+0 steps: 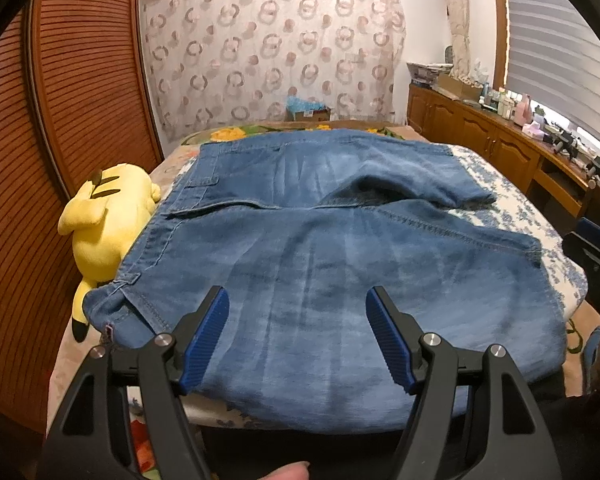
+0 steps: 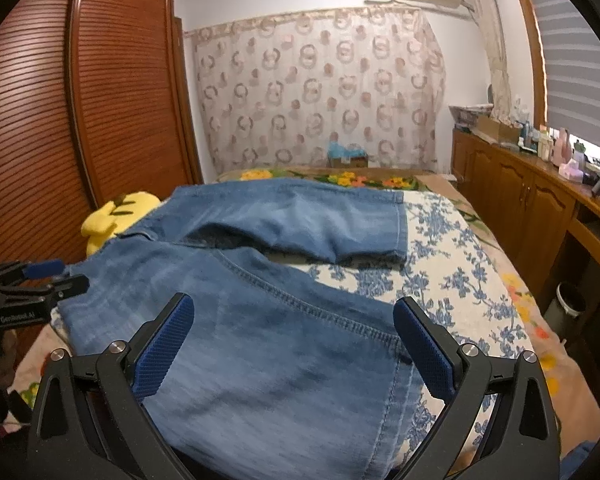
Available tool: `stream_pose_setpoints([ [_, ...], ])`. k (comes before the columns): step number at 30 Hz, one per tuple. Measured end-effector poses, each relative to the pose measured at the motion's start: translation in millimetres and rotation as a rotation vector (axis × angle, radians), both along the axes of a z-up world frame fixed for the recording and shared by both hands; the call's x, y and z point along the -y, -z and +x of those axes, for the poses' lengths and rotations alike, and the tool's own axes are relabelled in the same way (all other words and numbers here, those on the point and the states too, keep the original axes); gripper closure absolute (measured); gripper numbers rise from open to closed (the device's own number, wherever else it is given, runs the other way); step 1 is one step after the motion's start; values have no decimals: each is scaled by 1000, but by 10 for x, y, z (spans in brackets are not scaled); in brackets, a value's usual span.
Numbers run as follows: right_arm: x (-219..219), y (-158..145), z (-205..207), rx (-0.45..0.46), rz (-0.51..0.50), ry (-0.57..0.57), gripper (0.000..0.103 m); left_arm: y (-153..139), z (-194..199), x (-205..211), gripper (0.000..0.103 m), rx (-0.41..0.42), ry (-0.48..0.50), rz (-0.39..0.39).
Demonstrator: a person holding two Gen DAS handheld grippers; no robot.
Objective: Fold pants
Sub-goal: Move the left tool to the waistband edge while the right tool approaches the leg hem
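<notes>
Blue denim pants [image 1: 300,240] lie spread flat on the bed, waistband to the left, two short legs running right. My left gripper [image 1: 298,300] hovers open over the near leg close to the waistband, blue pads wide apart, nothing between them. In the right wrist view the same pants [image 2: 260,340] fill the foreground. My right gripper [image 2: 294,312] is open above the near leg's hem end. The left gripper [image 2: 40,276] shows at the left edge of that view, and the right gripper's black body [image 1: 596,264] at the right edge of the left wrist view.
A yellow plush toy [image 1: 104,216] lies against the pants' waistband at the bed's left side. The bed [image 2: 460,248] has a blue floral cover. A wooden louvred wardrobe [image 1: 60,100] stands left, a wooden cabinet [image 2: 520,200] with bottles right. A small bin [image 2: 570,298] sits beside the bed.
</notes>
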State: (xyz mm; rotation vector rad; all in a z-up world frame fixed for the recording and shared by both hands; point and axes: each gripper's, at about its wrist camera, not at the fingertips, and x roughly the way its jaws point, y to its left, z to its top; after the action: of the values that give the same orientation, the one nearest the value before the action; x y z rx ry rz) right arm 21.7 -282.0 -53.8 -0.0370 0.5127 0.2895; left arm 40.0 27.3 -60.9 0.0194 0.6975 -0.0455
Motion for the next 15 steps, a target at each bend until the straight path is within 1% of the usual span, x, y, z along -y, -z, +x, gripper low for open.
stream_pose_setpoints([
  [9,217,178,97,-50,-22,31,4,193,102,-243,31,-56,-22,6],
  [15,417,328,159,-95,-38,63,7,366,197,-414,31,-118,-28,4],
])
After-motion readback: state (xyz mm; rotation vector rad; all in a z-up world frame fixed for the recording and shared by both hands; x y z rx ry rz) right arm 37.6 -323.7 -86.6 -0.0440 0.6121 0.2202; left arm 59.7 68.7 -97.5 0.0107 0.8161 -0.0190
